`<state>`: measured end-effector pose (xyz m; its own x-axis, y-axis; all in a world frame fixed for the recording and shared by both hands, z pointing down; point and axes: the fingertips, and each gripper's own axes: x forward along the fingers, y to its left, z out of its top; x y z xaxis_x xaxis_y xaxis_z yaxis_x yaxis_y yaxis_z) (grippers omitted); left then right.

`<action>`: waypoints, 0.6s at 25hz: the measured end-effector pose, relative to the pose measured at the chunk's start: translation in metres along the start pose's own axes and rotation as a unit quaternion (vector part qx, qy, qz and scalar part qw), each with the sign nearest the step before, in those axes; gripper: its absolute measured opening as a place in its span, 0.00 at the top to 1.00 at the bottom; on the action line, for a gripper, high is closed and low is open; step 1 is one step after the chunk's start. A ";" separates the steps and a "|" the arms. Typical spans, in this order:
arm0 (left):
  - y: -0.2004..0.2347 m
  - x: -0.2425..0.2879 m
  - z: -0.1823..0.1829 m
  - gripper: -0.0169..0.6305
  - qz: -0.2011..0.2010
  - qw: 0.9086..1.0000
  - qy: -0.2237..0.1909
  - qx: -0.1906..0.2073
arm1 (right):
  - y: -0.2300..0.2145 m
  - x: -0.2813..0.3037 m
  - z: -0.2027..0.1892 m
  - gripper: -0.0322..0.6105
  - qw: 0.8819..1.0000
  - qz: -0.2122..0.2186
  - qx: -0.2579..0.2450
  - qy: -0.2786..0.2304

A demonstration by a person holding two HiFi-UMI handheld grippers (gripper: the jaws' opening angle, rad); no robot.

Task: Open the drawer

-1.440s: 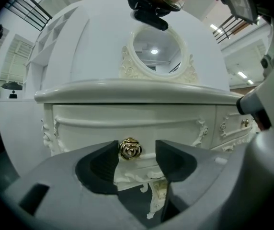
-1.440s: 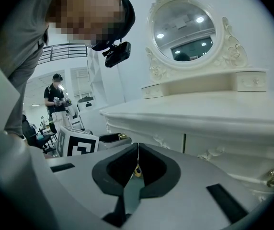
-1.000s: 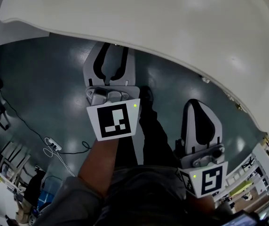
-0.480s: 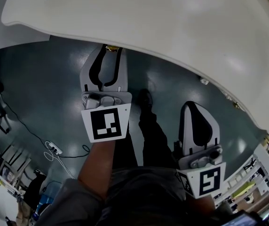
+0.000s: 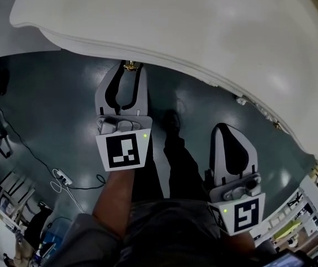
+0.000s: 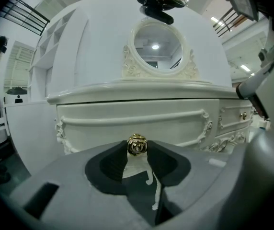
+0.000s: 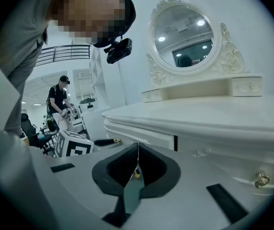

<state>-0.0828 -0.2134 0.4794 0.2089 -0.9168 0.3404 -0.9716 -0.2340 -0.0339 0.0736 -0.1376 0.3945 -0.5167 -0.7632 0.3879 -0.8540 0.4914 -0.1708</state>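
The left gripper [image 5: 129, 70] has just been closing its jaws and clenches the gold knob [image 6: 137, 145] of the drawer [image 6: 175, 121], which sits under the front edge of the white dressing table [image 5: 203, 26]. The right gripper [image 5: 229, 128] hangs apart from the table, its 2 jaws together on nothing.

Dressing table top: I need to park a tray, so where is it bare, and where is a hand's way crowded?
The table top is bare from its front edge to the mirror stand. Crowded: under that edge, where the left tool has just been closing its jaws on the gold knob. The right tool hangs shut beside it, over the floor.
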 end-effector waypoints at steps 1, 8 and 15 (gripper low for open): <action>0.000 -0.001 -0.001 0.76 0.001 1.000 0.000 0.000 | 0.000 0.000 0.001 0.93 1.000 0.001 -0.002 -0.003; 0.004 -0.022 -0.006 0.76 0.002 1.000 -0.001 -0.003 | 0.018 -0.008 0.007 0.93 1.000 0.020 -0.006 -0.016; 0.003 -0.028 -0.011 0.76 0.006 1.000 0.003 -0.001 | 0.017 -0.014 0.010 0.93 0.999 0.037 -0.013 -0.020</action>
<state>-0.0926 -0.1844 0.4804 0.1966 -0.9177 0.3453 -0.9743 -0.2224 -0.0365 0.0656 -0.1228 0.3776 -0.5808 -0.7403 0.3386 -0.8118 0.5574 -0.1739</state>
